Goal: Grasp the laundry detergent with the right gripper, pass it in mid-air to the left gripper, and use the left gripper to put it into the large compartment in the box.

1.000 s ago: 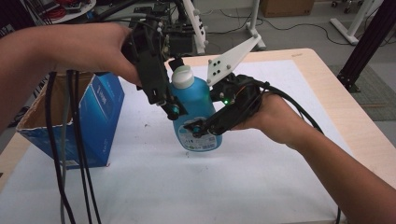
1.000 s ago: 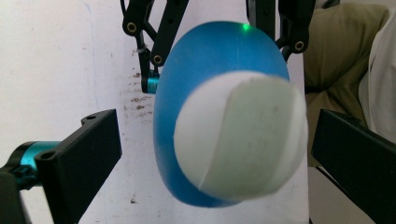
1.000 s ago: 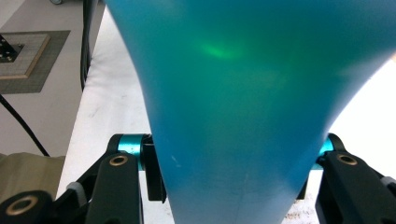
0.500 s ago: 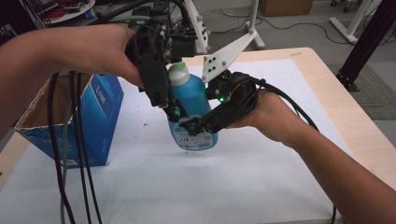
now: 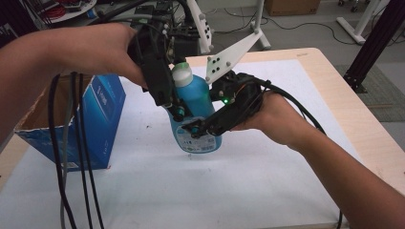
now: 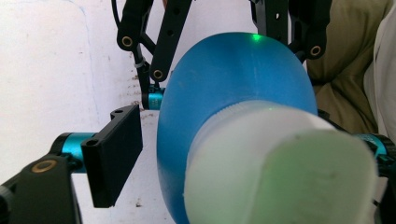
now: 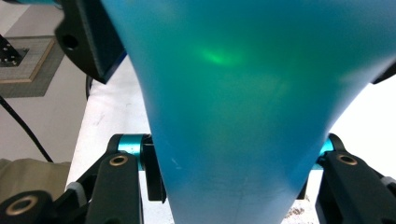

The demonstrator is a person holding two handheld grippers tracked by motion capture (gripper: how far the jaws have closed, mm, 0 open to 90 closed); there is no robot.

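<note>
A blue bottle (image 5: 196, 102) with a white cap (image 5: 182, 74) stands roughly upright over the white mat, its labelled base (image 5: 200, 140) at or just above the surface. My right gripper (image 5: 203, 128) comes in from the right and is shut on the bottle's lower body; in the right gripper view its jaws (image 7: 233, 158) press both sides of the bottle (image 7: 243, 93). My left gripper (image 5: 179, 110) reaches down from the upper left around the bottle's shoulder. In the left gripper view it (image 6: 247, 154) is open, its left pad (image 6: 114, 156) a small gap away from the bottle (image 6: 224, 93).
An open blue cardboard box (image 5: 98, 119) stands at the left on the white mat (image 5: 229, 191). Black cables (image 5: 79, 157) hang from my left gripper in front of the box. The wooden table edge (image 5: 353, 109) runs along the right.
The bottle and my right gripper have shifted slightly to the left, closer under my left gripper. The grip on the bottle is unchanged.
</note>
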